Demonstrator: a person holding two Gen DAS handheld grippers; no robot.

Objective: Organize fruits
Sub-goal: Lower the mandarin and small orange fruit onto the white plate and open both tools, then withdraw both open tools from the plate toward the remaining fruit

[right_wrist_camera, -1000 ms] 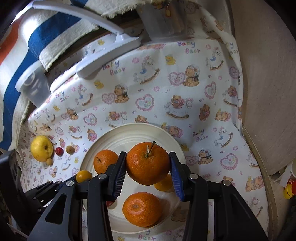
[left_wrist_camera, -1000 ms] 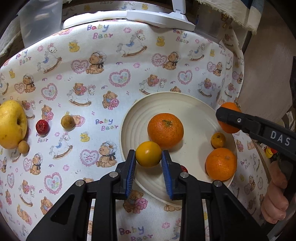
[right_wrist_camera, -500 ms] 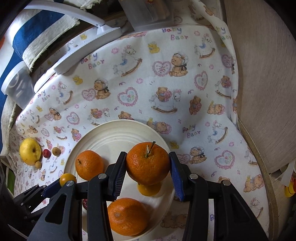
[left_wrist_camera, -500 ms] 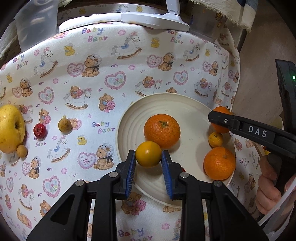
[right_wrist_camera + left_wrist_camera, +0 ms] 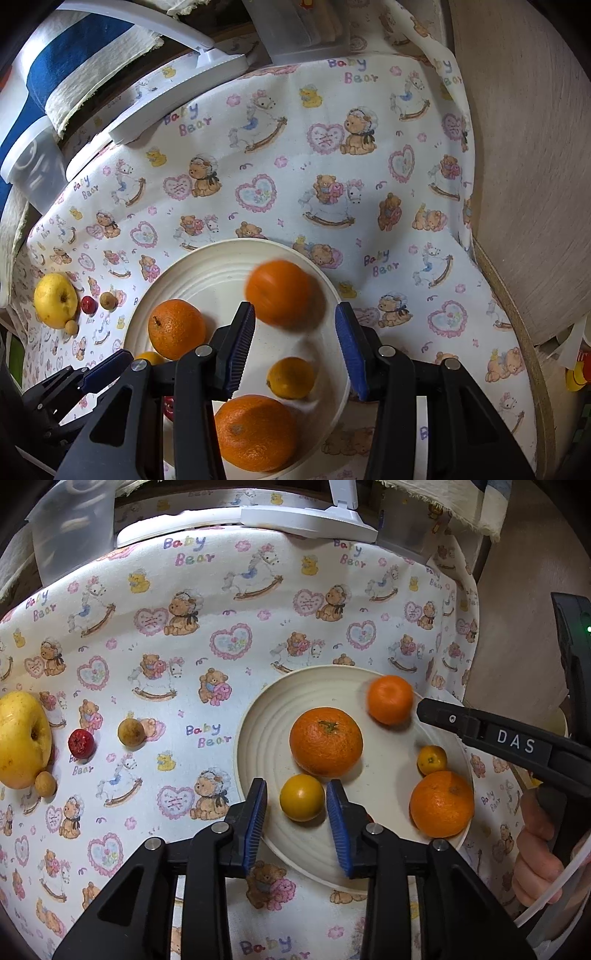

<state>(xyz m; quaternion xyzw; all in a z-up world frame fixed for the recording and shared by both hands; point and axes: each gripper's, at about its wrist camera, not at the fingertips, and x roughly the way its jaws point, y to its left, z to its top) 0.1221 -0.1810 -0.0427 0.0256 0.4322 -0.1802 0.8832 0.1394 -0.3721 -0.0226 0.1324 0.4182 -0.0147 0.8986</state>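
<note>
Looking along the left gripper (image 5: 296, 821), a cream plate (image 5: 258, 720) is seen on a bench covered with a teddy-bear cloth (image 5: 192, 635). The blue-padded fingers (image 5: 255, 821) are opening, and a small yellow-orange citrus (image 5: 302, 796) sits on the plate between them; a gap shows beside the left pad, while contact with the right pad cannot be told. At the plate's middle a large tangerine (image 5: 325, 741) rests. A blurred tangerine (image 5: 390, 699) lies at the plate's far rim, just beyond the tip of the right gripper (image 5: 436, 712). A tiny citrus (image 5: 431, 759) and another tangerine (image 5: 441, 804) lie at the plate's right side. Well left of the plate, a yellow apple (image 5: 22, 738), a red berry (image 5: 81, 742) and two small brown fruits (image 5: 131, 732) are set on the cloth. A hand (image 5: 535, 856) grips the right gripper's handle.

Looking along the right gripper (image 5: 294, 345), its fingers (image 5: 351, 350) are held moderately apart with nothing gripped. The blurred tangerine (image 5: 279, 291) is seen on the plate (image 5: 207, 258) just ahead of them, clear of both pads. The tiny citrus (image 5: 290, 377) and a tangerine (image 5: 255, 432) lie nearer on the plate, another tangerine (image 5: 176, 328) at its left. The left gripper (image 5: 107, 369) reaches in at the plate's left edge.
</note>
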